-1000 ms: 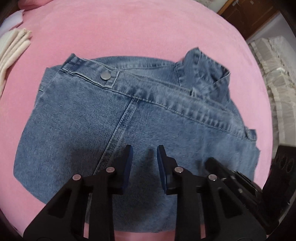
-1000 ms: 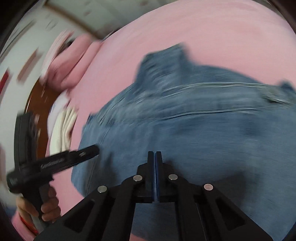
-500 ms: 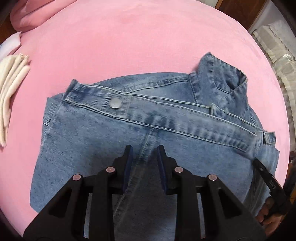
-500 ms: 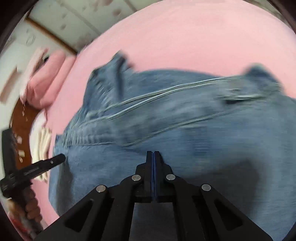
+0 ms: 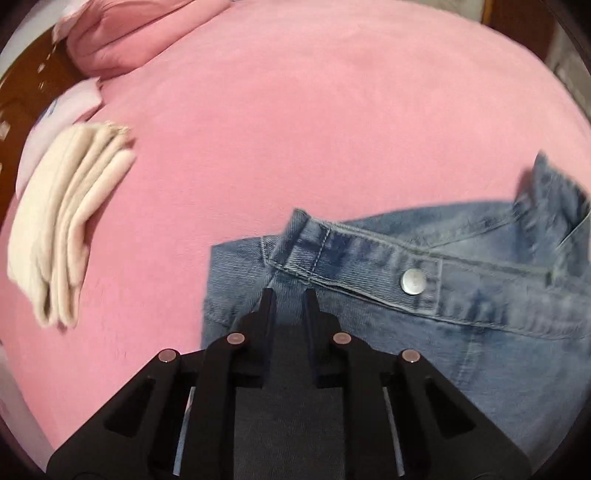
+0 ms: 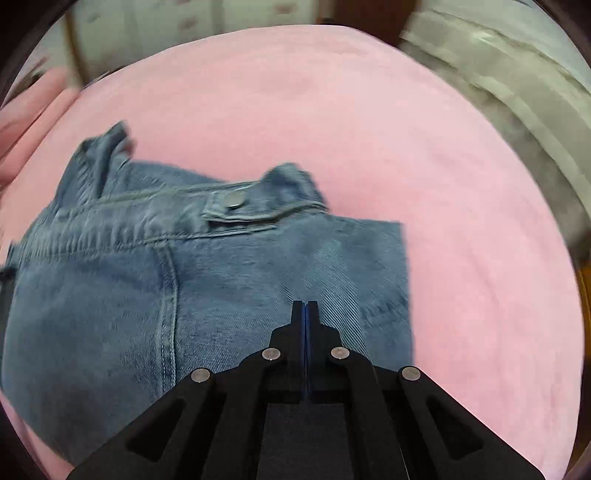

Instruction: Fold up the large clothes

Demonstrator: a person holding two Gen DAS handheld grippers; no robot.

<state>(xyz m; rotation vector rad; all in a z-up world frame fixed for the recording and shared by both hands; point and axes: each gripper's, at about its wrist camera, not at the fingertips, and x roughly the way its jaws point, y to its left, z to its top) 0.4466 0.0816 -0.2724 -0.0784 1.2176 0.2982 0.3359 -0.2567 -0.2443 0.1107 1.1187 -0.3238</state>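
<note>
Both wrist views have shifted across the denim garment [image 5: 424, 325] since the earlier frames. In the left wrist view it no longer fills the middle of the frame; it now occupies the lower right, and its left edge and one corner of the stitched band lie directly above the fingertips. In the right wrist view the garment has slid to the left and centre, exposing its straight right edge.

Left gripper [image 5: 288, 295]: lower centre of the frame, pointing steeply down at the garment near the band's corner. Its jaws have just been closing and now stand a narrow gap apart; denim shows through the gap, but whether the pads touch the cloth cannot be told. A metal button [image 5: 413, 281] sits on the band, right of the fingertips.

Right gripper [image 6: 305, 306]: lower centre of its frame, over the garment near the right edge. Its jaws are pressed together with no cloth between them.

Surroundings: the garment lies flat on a pink blanket [image 5: 295, 129]. A folded cream cloth [image 5: 62, 221] rests at the left edge of the left wrist view, well apart from the denim. A pink pillow [image 5: 122, 33] appears at the upper left.
</note>
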